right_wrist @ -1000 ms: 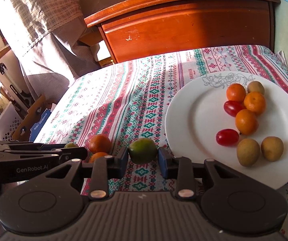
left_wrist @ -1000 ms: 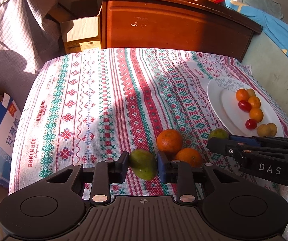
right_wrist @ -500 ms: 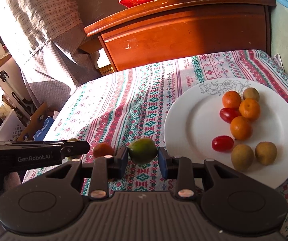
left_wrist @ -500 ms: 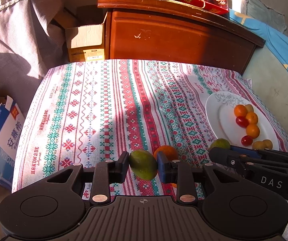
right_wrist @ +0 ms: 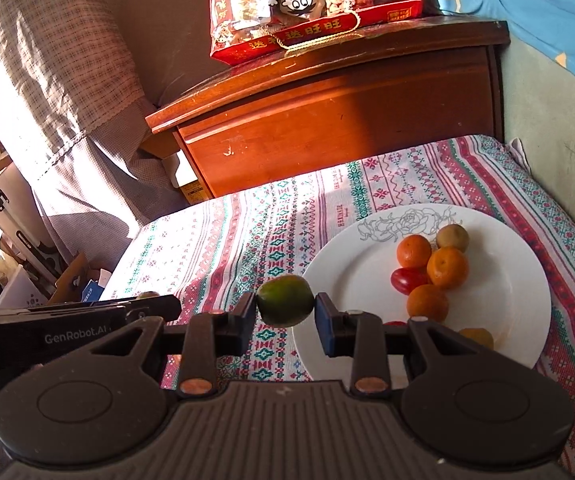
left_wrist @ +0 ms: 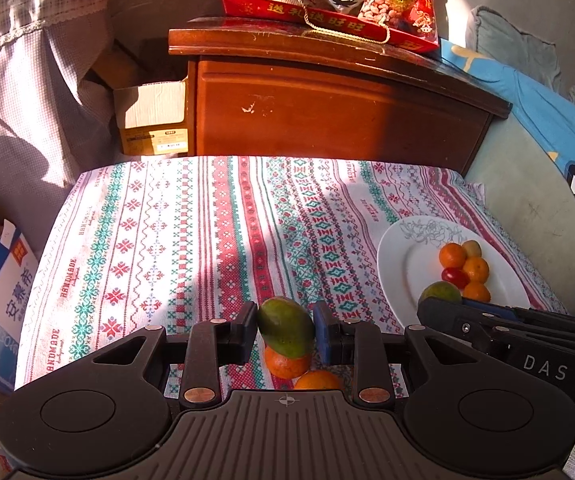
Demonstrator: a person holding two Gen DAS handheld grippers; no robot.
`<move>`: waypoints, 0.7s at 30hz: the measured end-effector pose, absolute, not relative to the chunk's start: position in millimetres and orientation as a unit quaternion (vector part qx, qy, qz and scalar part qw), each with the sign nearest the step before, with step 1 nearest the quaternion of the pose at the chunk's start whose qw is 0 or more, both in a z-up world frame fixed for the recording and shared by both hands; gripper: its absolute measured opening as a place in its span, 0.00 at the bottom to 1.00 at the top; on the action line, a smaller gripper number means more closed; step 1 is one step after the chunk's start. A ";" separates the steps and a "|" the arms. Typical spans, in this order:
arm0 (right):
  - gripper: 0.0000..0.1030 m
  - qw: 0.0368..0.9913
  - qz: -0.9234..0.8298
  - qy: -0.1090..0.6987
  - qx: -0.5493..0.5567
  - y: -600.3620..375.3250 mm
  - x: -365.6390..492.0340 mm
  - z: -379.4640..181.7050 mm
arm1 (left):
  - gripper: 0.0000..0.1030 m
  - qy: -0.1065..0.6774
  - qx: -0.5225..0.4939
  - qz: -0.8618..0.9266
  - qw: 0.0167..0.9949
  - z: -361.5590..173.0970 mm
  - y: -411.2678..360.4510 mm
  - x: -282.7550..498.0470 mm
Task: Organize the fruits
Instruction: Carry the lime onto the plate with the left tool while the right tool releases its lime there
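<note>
The surface (left_wrist: 191, 240) wore a patterned cloth, with my white plate (right_wrist: 499, 320) gathering sorted fruit. My left hand-held gripper (left_wrist: 285, 332) was clamped on a green mango (left_wrist: 285, 330) above two loose oranges (left_wrist: 287, 362); my right hand-held gripper (right_wrist: 285, 306) pinched a lime (right_wrist: 285, 300) by the plate's rim, presumably bound there.

Lower orange (left_wrist: 317, 380) half behind fingers

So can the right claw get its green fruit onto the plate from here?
Probably yes: the right claw grips the green fruit above the plate edge, bare there.
</note>
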State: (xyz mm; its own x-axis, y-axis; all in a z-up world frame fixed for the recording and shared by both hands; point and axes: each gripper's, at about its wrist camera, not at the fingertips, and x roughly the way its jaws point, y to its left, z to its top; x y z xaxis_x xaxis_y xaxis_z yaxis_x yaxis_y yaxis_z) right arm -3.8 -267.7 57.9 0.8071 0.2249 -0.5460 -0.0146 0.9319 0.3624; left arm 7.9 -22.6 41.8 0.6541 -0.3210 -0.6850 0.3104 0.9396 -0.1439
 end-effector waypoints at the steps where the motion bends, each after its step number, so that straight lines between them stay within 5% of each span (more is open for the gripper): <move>1: 0.32 0.936 0.058 0.299 0.175 -272.2 -4.7 60.6 | 0.26 0.374 -0.007 -0.177 0.911 44.6 -25.6 7.8; 21: 0.32 0.925 -0.069 0.282 0.247 -346.1 -22.0 68.2 | 0.27 0.339 0.001 -0.232 0.912 62.2 -84.0 12.0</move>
State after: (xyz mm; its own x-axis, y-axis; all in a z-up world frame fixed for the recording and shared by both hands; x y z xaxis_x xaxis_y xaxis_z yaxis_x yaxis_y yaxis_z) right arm -22.0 -346.1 68.2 0.8320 0.0119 -0.5547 0.2660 0.8688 0.4177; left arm 12.0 -84.0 62.2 0.6625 -0.4221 -0.6188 0.4238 0.8924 -0.1551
